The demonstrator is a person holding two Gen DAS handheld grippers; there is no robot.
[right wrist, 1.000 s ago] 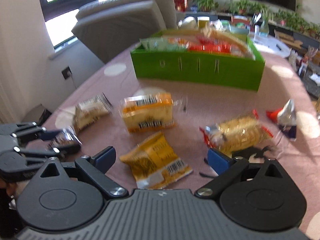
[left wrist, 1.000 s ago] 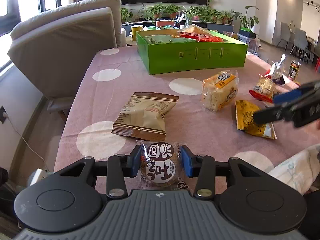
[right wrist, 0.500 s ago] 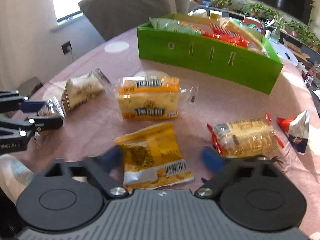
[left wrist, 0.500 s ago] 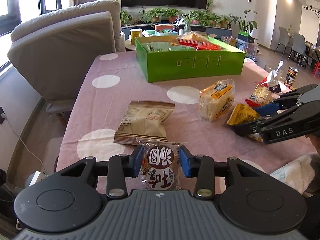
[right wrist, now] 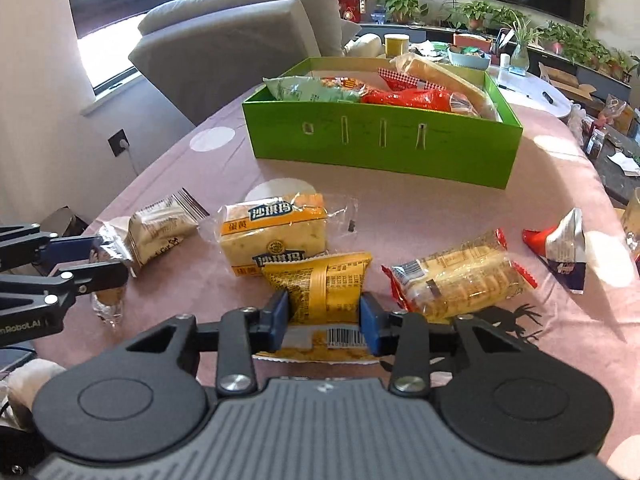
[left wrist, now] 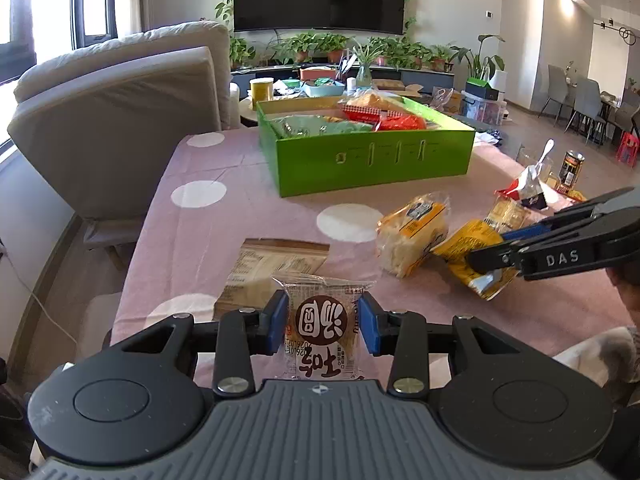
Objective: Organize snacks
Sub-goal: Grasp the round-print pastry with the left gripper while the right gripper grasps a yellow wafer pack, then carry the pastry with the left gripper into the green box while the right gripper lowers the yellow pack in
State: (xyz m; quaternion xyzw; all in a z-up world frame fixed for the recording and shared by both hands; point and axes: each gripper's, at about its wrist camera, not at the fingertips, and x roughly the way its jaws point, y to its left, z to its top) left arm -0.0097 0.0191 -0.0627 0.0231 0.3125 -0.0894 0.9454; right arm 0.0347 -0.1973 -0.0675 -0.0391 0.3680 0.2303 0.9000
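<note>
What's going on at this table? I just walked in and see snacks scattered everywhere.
A person is tidying snacks with a handheld gripper in each hand. The left gripper is shut on a small round pastry packet; the right gripper is shut on a yellow snack bag. The green box at the far end of the table already holds several packets. A tan packet, a yellow cake pack, a cracker pack and a red-and-silver pouch lie loose on the pink dotted tablecloth.
</note>
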